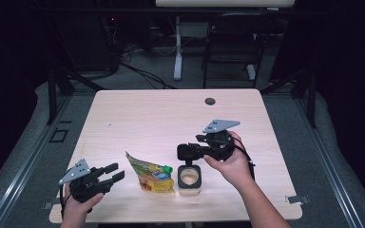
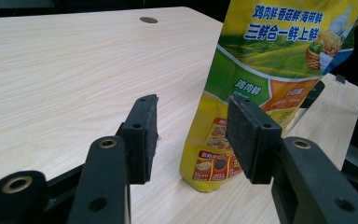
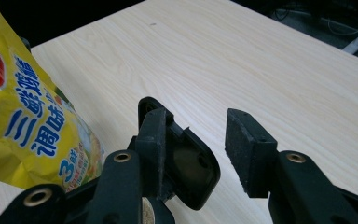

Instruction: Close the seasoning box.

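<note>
I judge the jar (image 1: pixel 189 177) at lower centre already open, its black flip lid (image 3: pixel 186 168) up beside my right gripper (image 1: pixel 185 152), jaws apart. The yellow pouch (image 1: pixel 151 175) stands left of it, uncapped pour still ahead. Left gripper (image 1: pixel 111 172) hangs empty, jaws apart. Bench (image 1: pixel 171 114) beyond lies free; near edge close.

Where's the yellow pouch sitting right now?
In the high view the yellow pouch stands near the table's front edge, just left of the open jar, between the two tools.
</note>
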